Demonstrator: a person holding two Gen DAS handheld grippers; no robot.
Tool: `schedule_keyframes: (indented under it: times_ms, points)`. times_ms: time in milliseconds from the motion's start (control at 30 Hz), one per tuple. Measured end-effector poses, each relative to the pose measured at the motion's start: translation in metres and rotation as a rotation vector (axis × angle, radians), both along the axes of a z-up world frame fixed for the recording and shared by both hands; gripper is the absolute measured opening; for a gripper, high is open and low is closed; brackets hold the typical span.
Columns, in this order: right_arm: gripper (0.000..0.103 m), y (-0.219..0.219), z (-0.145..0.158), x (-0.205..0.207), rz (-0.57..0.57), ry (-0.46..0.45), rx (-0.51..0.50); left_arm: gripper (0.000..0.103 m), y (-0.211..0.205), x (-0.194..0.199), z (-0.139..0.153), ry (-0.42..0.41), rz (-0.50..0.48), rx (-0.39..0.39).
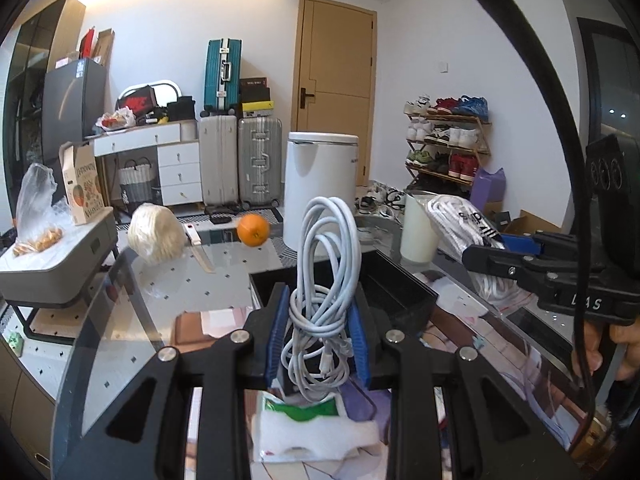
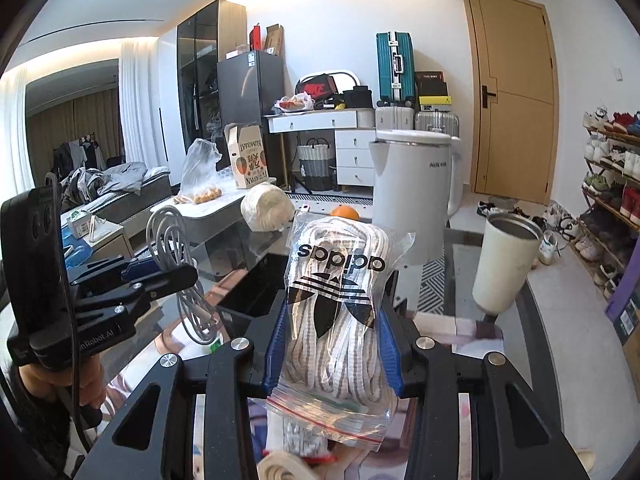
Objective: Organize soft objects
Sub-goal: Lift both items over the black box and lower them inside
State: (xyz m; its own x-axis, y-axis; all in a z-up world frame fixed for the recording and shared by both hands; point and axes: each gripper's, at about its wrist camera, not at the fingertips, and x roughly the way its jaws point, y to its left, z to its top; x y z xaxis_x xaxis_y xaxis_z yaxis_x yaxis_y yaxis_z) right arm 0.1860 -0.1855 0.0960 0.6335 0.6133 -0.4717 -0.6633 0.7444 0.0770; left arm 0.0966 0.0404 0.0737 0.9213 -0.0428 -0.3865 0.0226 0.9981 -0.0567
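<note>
Both items were picked up but not yet stowed: the left gripper (image 1: 320,340) pinched the coiled white cable (image 1: 324,280) between its jaws, the right gripper (image 2: 332,344) clamped the bagged shoelaces (image 2: 336,312), and the black tray (image 1: 400,288) sat just beyond the jaws.

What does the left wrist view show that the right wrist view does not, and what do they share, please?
Only the left wrist view shows the white foam piece under the left gripper, and the cable's wrapped middle between its blue pads. Only the right wrist view shows the bed, the open steel inside of the cream tumbler, and the adidas bag of laces clamped in the right gripper. Both show the coiled white cable, the black tray, the white kettle, the orange and the door.
</note>
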Motion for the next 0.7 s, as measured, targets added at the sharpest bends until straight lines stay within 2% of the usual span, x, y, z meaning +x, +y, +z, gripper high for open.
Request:
schedule_keyframes:
  times_ms: [300,700]
  points:
    - [0.040,0.016,0.002,0.018,0.013,-0.009,-0.016,0.027,0.007,0.021,-0.003,-0.004,0.022,0.011]
    - [0.040,0.039,-0.015,0.055,0.030,0.005,-0.082,0.027,0.008,0.054,-0.013,0.022,0.014,0.016]
